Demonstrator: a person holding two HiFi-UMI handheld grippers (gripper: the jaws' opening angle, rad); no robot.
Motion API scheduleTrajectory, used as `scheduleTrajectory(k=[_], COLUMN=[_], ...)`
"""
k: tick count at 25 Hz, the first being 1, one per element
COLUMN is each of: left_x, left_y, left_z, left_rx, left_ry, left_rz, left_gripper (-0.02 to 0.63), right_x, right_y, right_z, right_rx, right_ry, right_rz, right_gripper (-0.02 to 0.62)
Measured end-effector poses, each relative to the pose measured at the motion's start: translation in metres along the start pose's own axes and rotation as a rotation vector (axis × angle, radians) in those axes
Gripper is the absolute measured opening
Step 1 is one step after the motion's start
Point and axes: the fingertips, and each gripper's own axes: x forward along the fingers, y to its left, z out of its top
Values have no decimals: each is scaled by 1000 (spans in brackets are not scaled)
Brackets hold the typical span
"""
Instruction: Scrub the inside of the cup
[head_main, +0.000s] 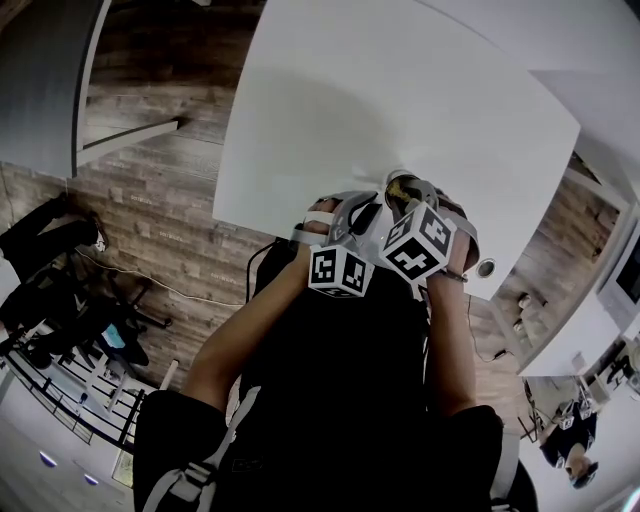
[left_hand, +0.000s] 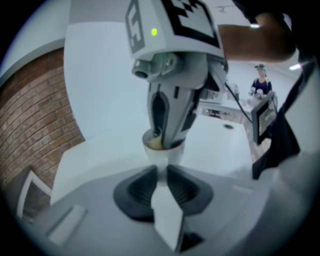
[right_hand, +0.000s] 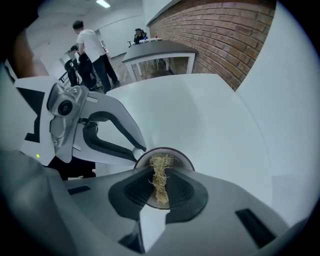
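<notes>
R claw clamped on fibre scrubber, down in cup; L claw pinching cup.

The white cup stands upright at the near edge of the white counter, mouth up. A straw-coloured, fibrous scrubber hangs down into the cup's mouth.

Left gripper and right gripper meet at the table's near edge, touching side by side. Cup sits at their tips, over the table. Floor lies left of the table
</notes>
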Motion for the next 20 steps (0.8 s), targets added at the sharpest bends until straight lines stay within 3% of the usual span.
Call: scheduleTrajectory(k=[10,16,20], left_x=[2,3,0], left_y=[1,-1,3], left_z=[-1,-2,2], left_rx=[-14,-7,-13], left_ry=[20,49,57], left_rz=[-23,-46,-55], left_gripper=[65,69,113], right_x=[-45,-88,-118], right_y=[7,5,2], right_z=[3,2,-4], right_rx=[90,156,240], right_ry=[-112,-218,-348], right_rz=[44,1,-50], right_gripper=[48,48,48])
